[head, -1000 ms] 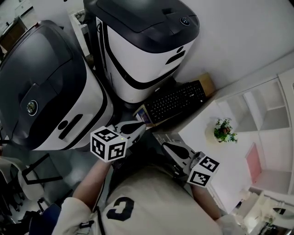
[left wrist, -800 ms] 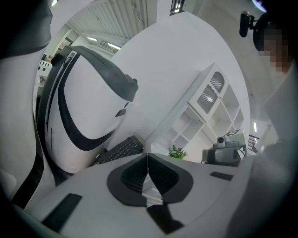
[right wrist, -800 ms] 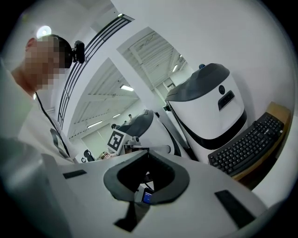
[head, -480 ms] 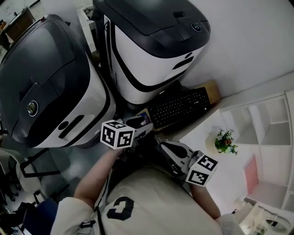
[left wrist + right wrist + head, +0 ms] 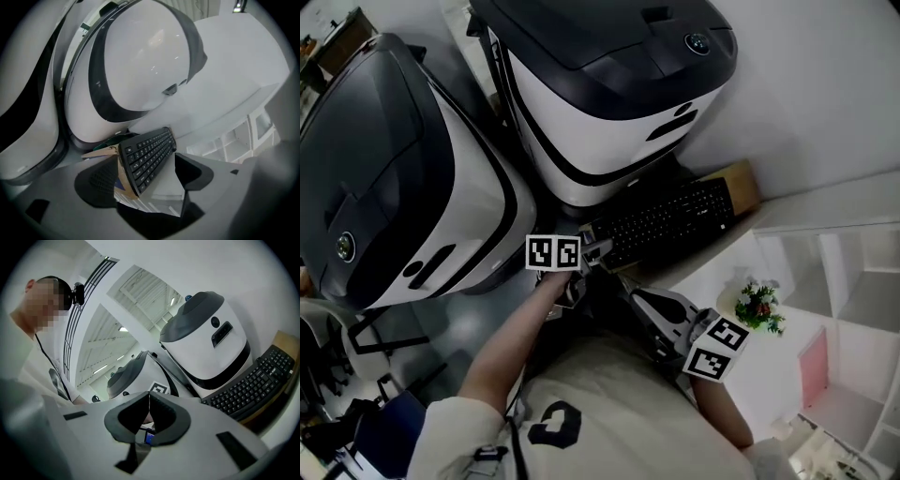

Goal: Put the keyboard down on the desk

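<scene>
A black keyboard lies on a brown cardboard box at the foot of a big white-and-black machine. My left gripper has reached the keyboard's near left end. In the left gripper view, the left gripper is open, and the keyboard and a cardboard flap lie between its jaws. My right gripper hangs back near the person's body, apart from the keyboard. In the right gripper view, the right gripper is shut on nothing, and the keyboard lies at the right.
A second large dark-topped machine stands at the left. A white desk with a small potted plant lies to the right of the grippers. White shelving lines the right side. A dark chair frame stands at lower left.
My left gripper has moved forward to the keyboard's near end and gone from shut to open. The right gripper has stayed shut and has hardly moved.
</scene>
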